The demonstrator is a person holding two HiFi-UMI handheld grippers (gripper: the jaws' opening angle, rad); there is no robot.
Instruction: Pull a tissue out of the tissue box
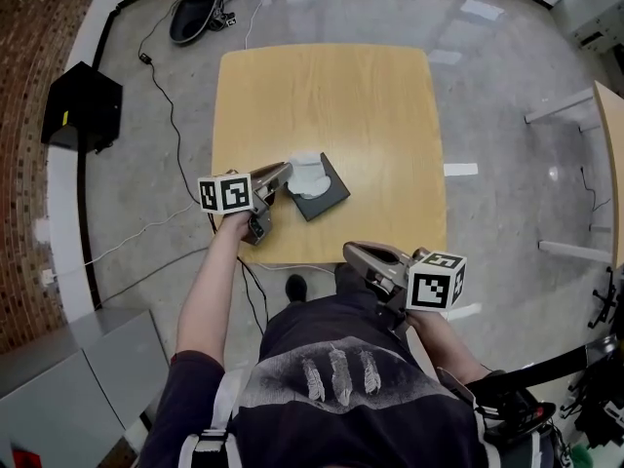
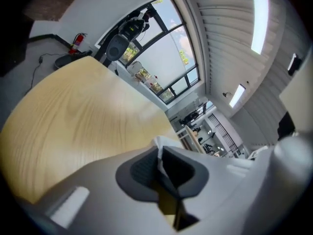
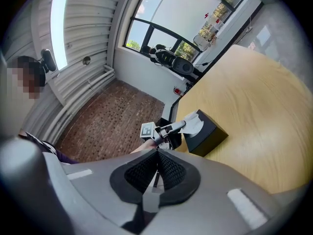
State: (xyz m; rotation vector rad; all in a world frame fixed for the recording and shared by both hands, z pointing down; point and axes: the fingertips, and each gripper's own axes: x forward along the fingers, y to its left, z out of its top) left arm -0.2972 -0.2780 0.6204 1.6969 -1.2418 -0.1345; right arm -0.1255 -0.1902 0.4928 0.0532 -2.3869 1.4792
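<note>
A black tissue box sits near the front left of the light wood table, at an angle to its edges. A white tissue sticks up from its top. My left gripper reaches in from the left, and its tips meet the tissue. In the left gripper view the jaws stand almost together, with a thin white edge of the tissue pinched between the dark pads. My right gripper hangs shut and empty over the table's front edge. The right gripper view shows its pads pressed together, with the box and tissue beyond.
A black case and cables lie on the floor left of the table. Dark equipment sits at the back left. Another table's edge and legs stand at the right. A brick-patterned strip runs along the left.
</note>
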